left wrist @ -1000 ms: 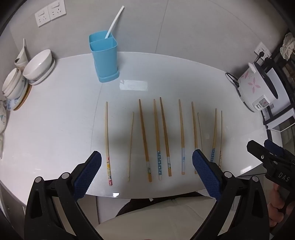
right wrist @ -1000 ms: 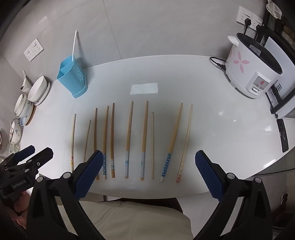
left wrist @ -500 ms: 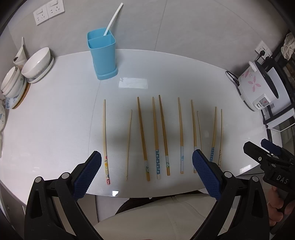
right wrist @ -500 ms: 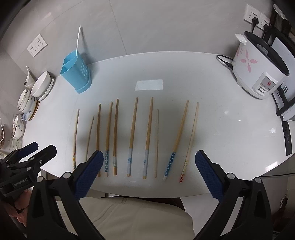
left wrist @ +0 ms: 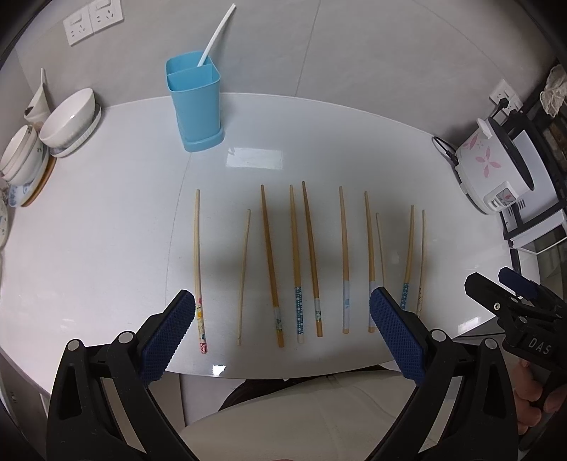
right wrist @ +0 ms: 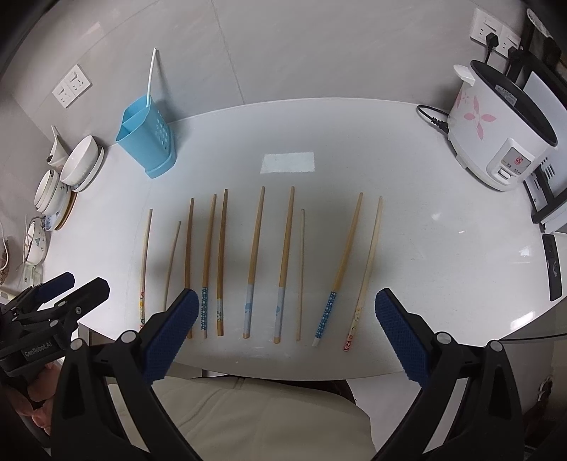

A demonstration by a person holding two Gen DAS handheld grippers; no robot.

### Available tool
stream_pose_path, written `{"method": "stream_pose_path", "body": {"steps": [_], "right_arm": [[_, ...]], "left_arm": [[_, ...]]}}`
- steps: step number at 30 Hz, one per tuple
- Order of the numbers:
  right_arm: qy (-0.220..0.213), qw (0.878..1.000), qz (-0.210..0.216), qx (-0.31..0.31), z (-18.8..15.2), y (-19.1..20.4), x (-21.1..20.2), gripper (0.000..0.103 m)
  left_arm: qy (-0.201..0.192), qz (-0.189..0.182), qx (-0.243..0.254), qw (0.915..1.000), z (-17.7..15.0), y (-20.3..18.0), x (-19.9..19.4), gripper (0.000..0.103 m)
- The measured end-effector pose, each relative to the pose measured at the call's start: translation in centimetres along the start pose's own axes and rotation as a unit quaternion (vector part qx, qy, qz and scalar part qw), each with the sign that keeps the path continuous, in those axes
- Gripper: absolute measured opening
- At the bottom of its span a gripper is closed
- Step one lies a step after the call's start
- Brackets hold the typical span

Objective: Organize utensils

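Note:
Several wooden chopsticks (left wrist: pixel 310 255) lie side by side in a row on the white table (left wrist: pixel 106 220), handle ends toward me; they also show in the right wrist view (right wrist: pixel 255 262). A blue two-compartment utensil holder (left wrist: pixel 195 103) with a white straw stands at the back left, and shows in the right wrist view (right wrist: pixel 147 142) too. My left gripper (left wrist: pixel 281 331) is open and empty above the table's near edge. My right gripper (right wrist: pixel 285 331) is open and empty, also above the near edge.
Stacked white bowls and plates (left wrist: pixel 69 122) sit at the far left. A white rice cooker (right wrist: pixel 496 134) with pink flowers stands at the right, its cord trailing behind. A dark phone (right wrist: pixel 553 262) lies by the right edge. Wall sockets (left wrist: pixel 92 21) are behind.
Both grippers have shifted slightly, so the table scene sits a little differently in view. The chopsticks and holder have not moved. Both grippers stay open.

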State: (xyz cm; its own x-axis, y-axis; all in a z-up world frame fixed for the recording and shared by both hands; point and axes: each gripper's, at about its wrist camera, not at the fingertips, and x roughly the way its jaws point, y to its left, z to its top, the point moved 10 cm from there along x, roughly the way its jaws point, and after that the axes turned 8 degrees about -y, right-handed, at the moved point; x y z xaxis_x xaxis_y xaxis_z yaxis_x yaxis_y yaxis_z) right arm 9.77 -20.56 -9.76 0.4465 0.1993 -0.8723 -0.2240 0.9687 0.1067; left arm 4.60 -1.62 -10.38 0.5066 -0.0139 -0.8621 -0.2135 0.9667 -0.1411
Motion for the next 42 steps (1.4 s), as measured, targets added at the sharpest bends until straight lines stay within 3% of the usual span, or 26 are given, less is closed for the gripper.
{"method": "stream_pose_path", "body": {"steps": [42], "right_arm": [[-0.014,1.0,-0.021,0.008,0.35,-0.31,-0.93,0.096]], "left_arm": [[-0.01,-0.003,0.01,0.9999,0.42,0.11,-0.59,0.097]]}}
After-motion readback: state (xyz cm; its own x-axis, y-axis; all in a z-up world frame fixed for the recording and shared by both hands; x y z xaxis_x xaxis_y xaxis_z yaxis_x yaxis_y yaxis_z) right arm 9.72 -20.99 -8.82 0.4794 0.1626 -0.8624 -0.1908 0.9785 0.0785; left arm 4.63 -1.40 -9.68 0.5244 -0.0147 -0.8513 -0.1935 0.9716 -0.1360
